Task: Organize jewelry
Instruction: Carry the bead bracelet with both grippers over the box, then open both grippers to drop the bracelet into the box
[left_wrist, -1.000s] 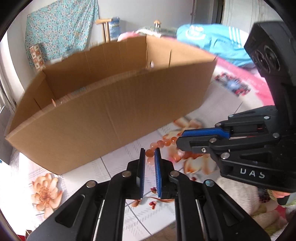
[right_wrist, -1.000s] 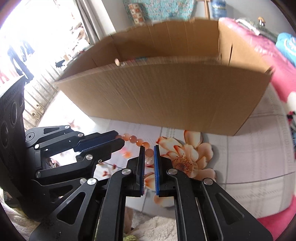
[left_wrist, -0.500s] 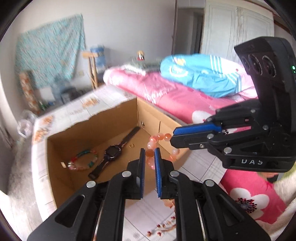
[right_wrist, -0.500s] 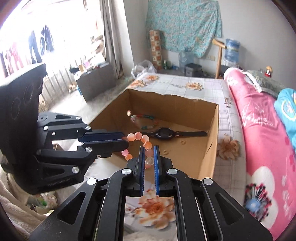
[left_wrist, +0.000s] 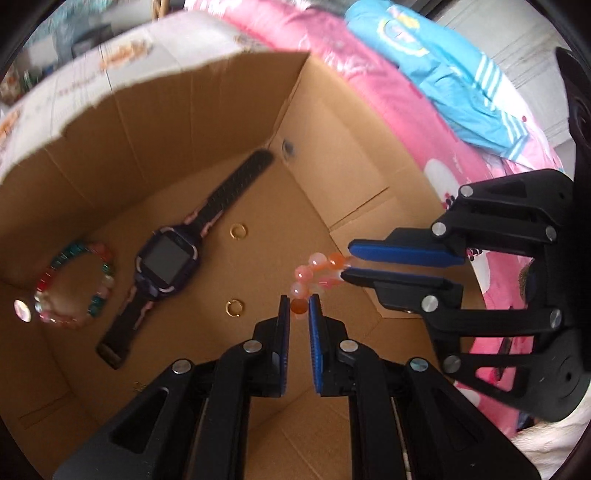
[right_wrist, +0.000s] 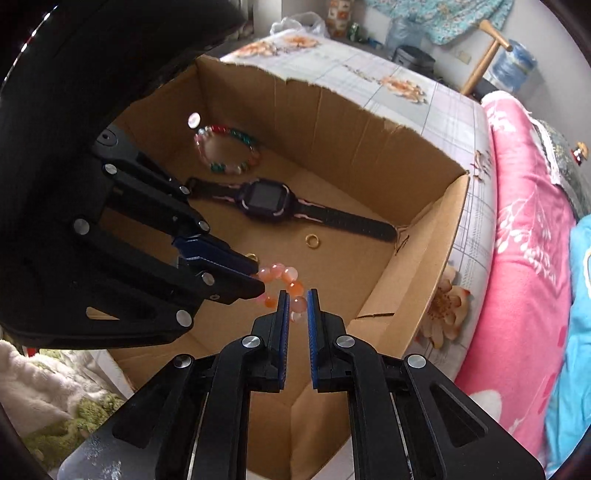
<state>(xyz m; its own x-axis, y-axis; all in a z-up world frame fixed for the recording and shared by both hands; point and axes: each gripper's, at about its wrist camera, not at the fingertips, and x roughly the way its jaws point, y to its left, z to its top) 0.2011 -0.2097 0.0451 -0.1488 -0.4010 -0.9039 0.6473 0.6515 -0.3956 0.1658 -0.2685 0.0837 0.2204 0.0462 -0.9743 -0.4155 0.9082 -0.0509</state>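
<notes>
An orange-pink bead bracelet hangs in the air over the open cardboard box. My left gripper is shut on one side of it, and my right gripper is shut on the other side. The right gripper reaches in from the right in the left wrist view; the left gripper comes in from the left in the right wrist view. On the box floor lie a purple watch, a multicolour bead bracelet and two gold rings.
The box sits on a floral tablecloth. A bed with a pink cover and a blue pillow runs along one side. White fluffy cloth lies near the box's near corner. A wooden chair stands behind.
Both grippers carried the orange bead bracelet up from the tablecloth, over the box's near wall, and now tilt down above the box floor. Both stayed shut on it.
</notes>
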